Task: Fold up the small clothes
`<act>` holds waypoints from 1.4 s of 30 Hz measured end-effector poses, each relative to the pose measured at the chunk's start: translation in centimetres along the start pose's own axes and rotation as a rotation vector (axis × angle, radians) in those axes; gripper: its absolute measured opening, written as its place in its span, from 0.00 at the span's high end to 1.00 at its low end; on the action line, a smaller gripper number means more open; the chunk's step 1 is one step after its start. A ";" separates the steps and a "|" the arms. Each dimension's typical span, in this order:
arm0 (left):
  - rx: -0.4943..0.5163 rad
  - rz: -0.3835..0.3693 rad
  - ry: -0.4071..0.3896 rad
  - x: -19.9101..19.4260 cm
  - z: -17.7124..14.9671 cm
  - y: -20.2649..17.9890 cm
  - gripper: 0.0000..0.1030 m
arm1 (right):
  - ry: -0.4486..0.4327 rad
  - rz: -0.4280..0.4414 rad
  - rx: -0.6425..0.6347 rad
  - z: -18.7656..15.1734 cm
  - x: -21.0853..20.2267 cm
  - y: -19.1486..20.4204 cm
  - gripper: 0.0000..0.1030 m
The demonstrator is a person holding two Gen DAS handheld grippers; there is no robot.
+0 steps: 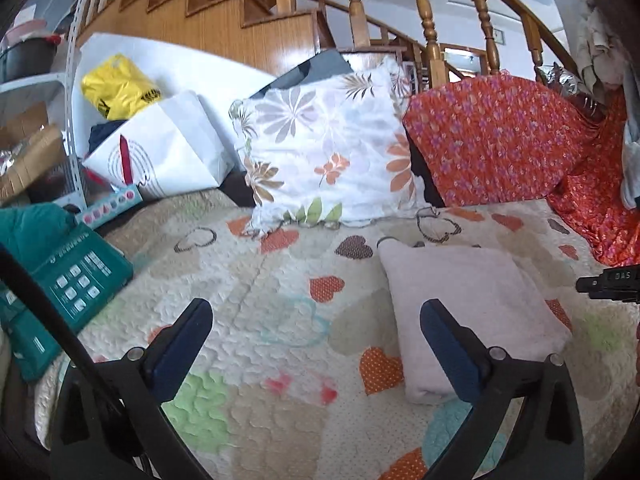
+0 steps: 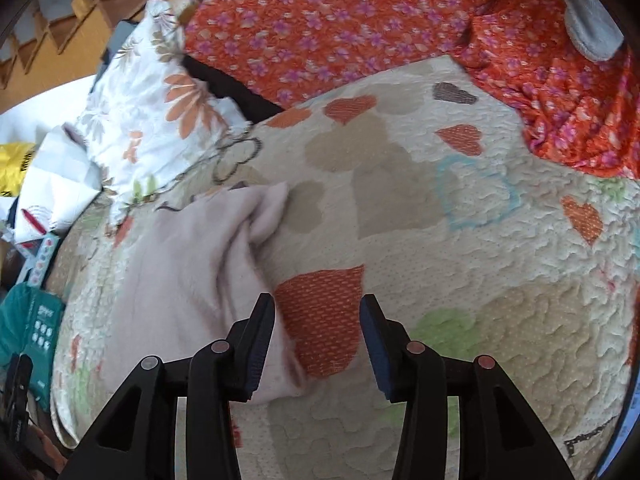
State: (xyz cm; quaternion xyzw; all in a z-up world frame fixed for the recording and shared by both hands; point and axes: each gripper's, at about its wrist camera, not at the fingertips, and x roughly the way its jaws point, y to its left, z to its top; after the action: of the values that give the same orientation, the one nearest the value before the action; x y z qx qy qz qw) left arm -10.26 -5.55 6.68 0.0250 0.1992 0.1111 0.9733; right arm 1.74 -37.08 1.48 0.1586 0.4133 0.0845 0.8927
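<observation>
Pale pink fleecy folded cloth (image 2: 188, 280) lies on the heart-print quilt (image 2: 460, 240), nearest the empty, parted right gripper (image 2: 318, 340), just off its left finger; left gripper (image 1: 316, 344) gapes too.

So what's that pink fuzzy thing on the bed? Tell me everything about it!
It is a pale pink cloth, soft and fleecy-looking, folded into a rough rectangle and lying flat on the heart-patterned quilt. In the right wrist view its far corner is rumpled, with a crease running down it. The right gripper sits open at its near edge, one finger over the cloth. The left gripper is open beside it.
</observation>
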 end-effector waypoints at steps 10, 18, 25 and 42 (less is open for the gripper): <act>-0.035 -0.065 0.142 2.0 -1.4 0.0 0.00 | 0.052 0.209 -0.151 -0.3 4.7 8.5 0.53; -0.052 -0.024 0.066 1.3 -1.2 0.9 0.00 | 0.064 0.010 -0.110 -0.3 5.8 6.0 0.53; -0.110 -0.056 0.011 0.9 -0.3 1.2 0.00 | -0.024 -0.066 -0.196 -0.4 2.0 5.8 0.45; -0.016 -0.100 0.260 4.3 -2.4 -2.0 0.00 | 0.077 -0.116 -0.296 -7.8 0.0 8.7 0.35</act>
State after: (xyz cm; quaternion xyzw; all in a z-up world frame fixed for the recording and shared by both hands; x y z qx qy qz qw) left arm -6.95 -6.47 2.68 -0.0071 0.3237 0.0662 0.9438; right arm -4.36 -27.23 -0.20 -0.0023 0.4389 0.0990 0.8931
